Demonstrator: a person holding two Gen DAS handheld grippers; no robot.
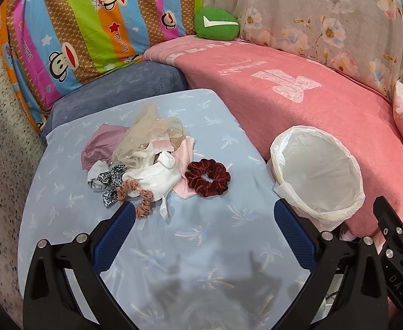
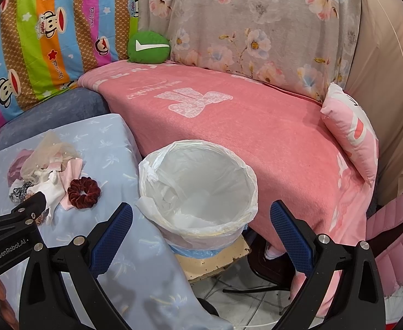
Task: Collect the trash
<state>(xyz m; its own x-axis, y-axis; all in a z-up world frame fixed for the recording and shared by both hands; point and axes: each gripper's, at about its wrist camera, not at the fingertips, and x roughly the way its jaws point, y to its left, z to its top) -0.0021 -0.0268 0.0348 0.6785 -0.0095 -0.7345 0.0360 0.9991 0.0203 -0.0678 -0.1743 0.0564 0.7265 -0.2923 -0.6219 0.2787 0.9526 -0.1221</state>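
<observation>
A pile of fabric scraps point(image 1: 146, 159) lies on the light blue cloth point(image 1: 201, 247): beige tulle, mauve cloth, white and pink pieces, a leopard scrunchie and a tan scrunchie point(image 1: 138, 195). A dark red velvet scrunchie point(image 1: 208, 177) lies at its right. My left gripper point(image 1: 204, 211) is open and empty just in front of the pile. A white-lined bin point(image 1: 319, 170) stands to the right. In the right wrist view my right gripper point(image 2: 201, 214) is open and empty in front of the bin point(image 2: 198, 187); the pile point(image 2: 44, 170) and the red scrunchie point(image 2: 83, 192) are at left.
A pink blanket point(image 2: 256, 126) covers the bed behind the bin. A green cushion point(image 2: 148, 46) and a pink pillow point(image 2: 352, 134) lie on it. A striped cartoon sheet point(image 1: 77, 27) hangs at the back left. The bin stands on a wooden board point(image 2: 215, 261).
</observation>
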